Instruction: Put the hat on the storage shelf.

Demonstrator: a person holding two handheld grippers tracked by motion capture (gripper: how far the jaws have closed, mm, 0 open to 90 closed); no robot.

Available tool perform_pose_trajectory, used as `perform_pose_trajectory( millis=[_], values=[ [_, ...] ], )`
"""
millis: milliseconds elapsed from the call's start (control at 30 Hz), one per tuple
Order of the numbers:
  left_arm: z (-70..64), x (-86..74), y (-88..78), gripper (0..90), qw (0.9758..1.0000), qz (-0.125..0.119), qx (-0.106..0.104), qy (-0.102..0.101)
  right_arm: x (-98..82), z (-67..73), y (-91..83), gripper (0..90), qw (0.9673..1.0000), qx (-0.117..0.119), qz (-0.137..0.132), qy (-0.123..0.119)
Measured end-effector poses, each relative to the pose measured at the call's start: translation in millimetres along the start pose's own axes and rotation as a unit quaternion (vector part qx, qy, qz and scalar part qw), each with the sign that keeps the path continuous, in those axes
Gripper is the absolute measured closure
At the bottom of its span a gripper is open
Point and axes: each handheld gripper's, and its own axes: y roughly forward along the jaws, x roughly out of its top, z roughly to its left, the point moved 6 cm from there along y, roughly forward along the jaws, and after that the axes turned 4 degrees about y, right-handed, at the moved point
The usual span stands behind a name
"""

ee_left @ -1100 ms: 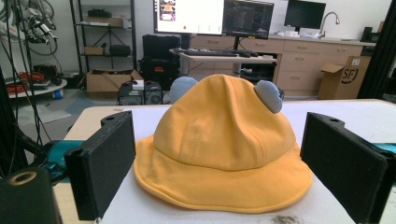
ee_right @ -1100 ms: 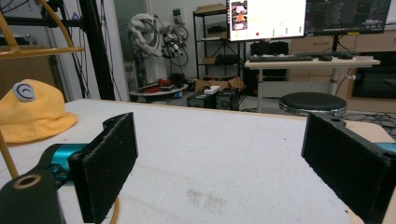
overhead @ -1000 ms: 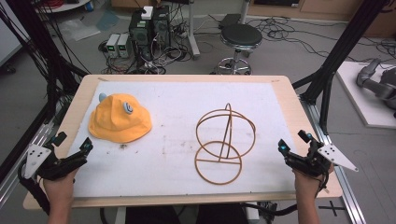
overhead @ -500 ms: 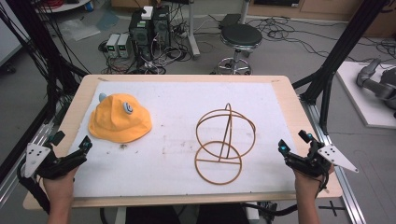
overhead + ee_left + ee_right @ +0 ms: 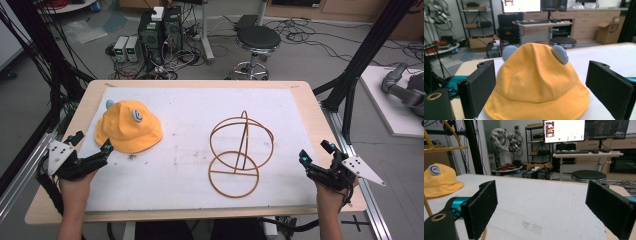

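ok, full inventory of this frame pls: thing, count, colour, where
hat: 1, yellow with grey-blue ear patches, left part of the table, just ahead of the left gripper
wire stand: 1, tan, two rings joined by hoops, right of table centre
table: 1, white sheet on a light wood top
stool: 1, black seat, on the floor beyond the table
computer boxes: a few, black and pale, floor beyond the far left edge, among cables
monitors: 2, lit, on a desk in the background
left gripper: 1, black, fingers open, near left edge, aimed at the hat
right gripper: 1, black, fingers open, near right edge
hands: 2, one on each gripper
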Motion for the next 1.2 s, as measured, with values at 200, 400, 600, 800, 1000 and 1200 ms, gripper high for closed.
perform_pose_trajectory(
  millis=[200, 400, 600, 800, 1000, 1200],
  values=[
    [-5.1, 5.0, 22.1, 9.8, 0.9997, 0.022, -0.012, -0.005, 0.0, -1.7, -0.7, 10.3, 1.0, 0.0, 0.001, 0.002],
    [-2.5, 5.7, 36.4, 10.8, 0.999, 0.042, -0.017, -0.003, 0.9, -1.1, -1.1, 10.3, 1.0, 0.0, 0.0, 0.002],
    [1.1, 6.0, 48.8, 11.5, 0.9984, 0.052, -0.021, -0.003, 1.3, 0.2, -1.4, 10.3, 1.0, 0.002, 0.0, 0.001],
    [0.2, -7.0, 68.3, 13.0, 0.9961, 0.08, -0.035, -0.015, 1.8, 1.0, -2.4, 10.3, 1.0, 0.001, -0.001, 0.005],
    [1.7, -12.9, 78.8, 17.0, 0.9947, 0.094, -0.039, -0.012, 3.4, 0.1, -5.1, 10.3, 0.9999, 0.0, -0.009, 0.012],
    [5.0, -13.3, 85.5, 26.1, 0.9941, 0.099, -0.043, -0.012, 3.0, -0.7, -6.2, 10.3, 0.9999, -0.003, -0.009, 0.013]
  ],
)
